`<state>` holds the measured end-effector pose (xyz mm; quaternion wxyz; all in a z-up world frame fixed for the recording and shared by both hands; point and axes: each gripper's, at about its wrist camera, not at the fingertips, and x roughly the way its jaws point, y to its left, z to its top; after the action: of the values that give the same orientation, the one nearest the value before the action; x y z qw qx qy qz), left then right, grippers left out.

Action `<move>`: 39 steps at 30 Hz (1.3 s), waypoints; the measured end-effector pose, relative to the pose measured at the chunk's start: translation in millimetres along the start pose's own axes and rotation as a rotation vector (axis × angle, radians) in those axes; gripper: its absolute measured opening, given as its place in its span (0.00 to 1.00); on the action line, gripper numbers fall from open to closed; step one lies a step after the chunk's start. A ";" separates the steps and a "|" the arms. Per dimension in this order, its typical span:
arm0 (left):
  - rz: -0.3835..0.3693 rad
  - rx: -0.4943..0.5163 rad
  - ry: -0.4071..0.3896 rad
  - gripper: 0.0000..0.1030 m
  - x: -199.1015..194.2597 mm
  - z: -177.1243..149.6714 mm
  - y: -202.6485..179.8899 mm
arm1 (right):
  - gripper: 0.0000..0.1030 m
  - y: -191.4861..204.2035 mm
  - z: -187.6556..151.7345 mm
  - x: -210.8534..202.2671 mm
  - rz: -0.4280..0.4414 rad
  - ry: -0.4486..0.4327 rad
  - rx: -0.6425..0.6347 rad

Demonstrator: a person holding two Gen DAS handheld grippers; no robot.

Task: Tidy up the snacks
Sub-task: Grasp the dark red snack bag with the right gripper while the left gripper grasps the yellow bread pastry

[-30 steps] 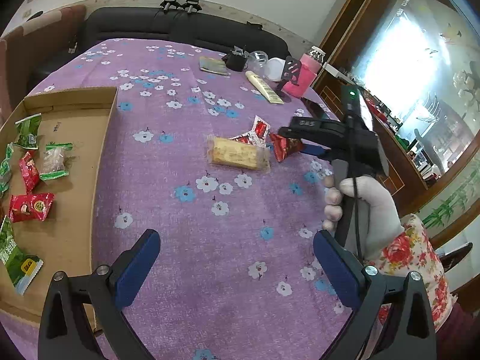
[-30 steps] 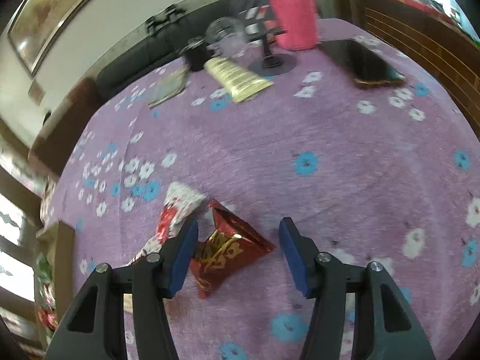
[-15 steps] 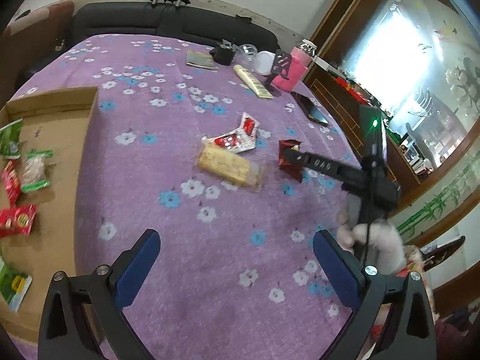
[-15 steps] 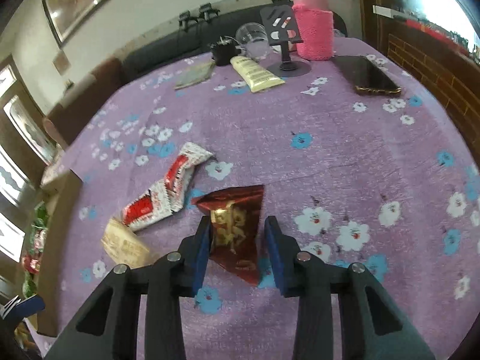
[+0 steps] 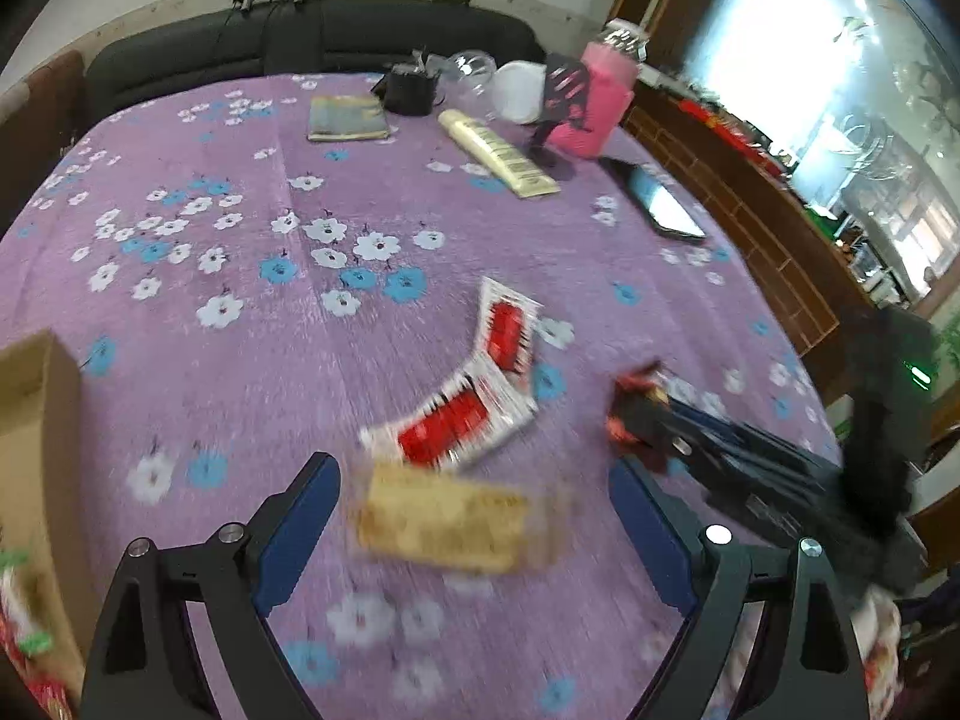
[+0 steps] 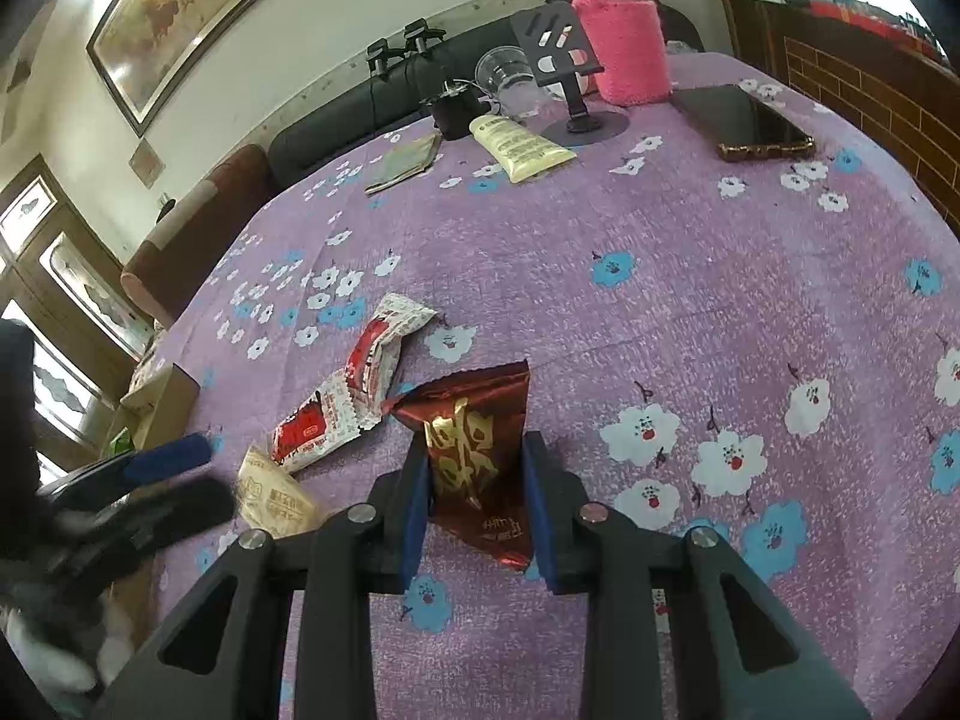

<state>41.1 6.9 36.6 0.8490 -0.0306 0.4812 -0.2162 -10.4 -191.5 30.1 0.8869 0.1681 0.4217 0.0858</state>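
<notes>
Three snack packets sit on the purple flowered tablecloth (image 6: 690, 276), which covers the whole table and is the largest thing in view. A cardboard box (image 5: 36, 420) lies at the cloth's left edge, with green and red packets blurred at its near corner. At the far end stand a pink bottle (image 6: 621, 42), a black phone stand (image 6: 564, 78) just beside it, a clear cup (image 6: 507, 75), a cream tube (image 6: 516, 144), a flat booklet (image 6: 405, 162) and a dark phone (image 6: 753, 123) lying well to the right.

The left gripper (image 5: 474, 528) hangs low over the cloth with its blue pads spread wide, holding nothing; the tan biscuit packet (image 5: 450, 522) lies between them on the cloth, blurred, so whether either pad touches it cannot be told. Just beyond it lies the red-and-white packet (image 5: 474, 396), creased in the middle.

The right gripper (image 6: 477, 510) has its fingers clenched on the dark red foil packet (image 6: 474, 450): both blue pads press against the packet's sides, and its crimped top edge sticks up and forward past the fingertips. Whether it is lifted clear of the cloth cannot be told from the right wrist view. It sits to the right of the red-and-white packet, close by.
</notes>
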 end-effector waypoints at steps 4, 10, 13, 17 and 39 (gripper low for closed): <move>0.059 0.052 0.082 0.68 24.2 -0.8 -4.1 | 0.27 -4.5 1.8 -1.1 0.012 0.004 0.027; 0.025 0.153 0.149 0.54 3.4 -34.6 -19.9 | 0.27 -13.4 3.6 -3.3 0.024 0.004 0.069; -0.002 0.188 0.145 0.55 -17.4 -56.8 -24.8 | 0.27 -13.7 4.1 -2.8 0.029 0.007 0.074; -0.010 0.139 0.107 0.71 -38.5 -77.2 -16.9 | 0.27 -12.4 3.2 -1.1 0.025 0.011 0.063; -0.190 0.288 0.273 0.72 -16.6 -71.8 -39.4 | 0.29 -11.1 2.6 0.1 0.032 0.016 0.065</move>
<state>-39.2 -11.0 21.8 0.7472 0.0754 0.5508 -0.3641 -8.2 -202.3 27.5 0.8760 0.2030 0.4288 0.0875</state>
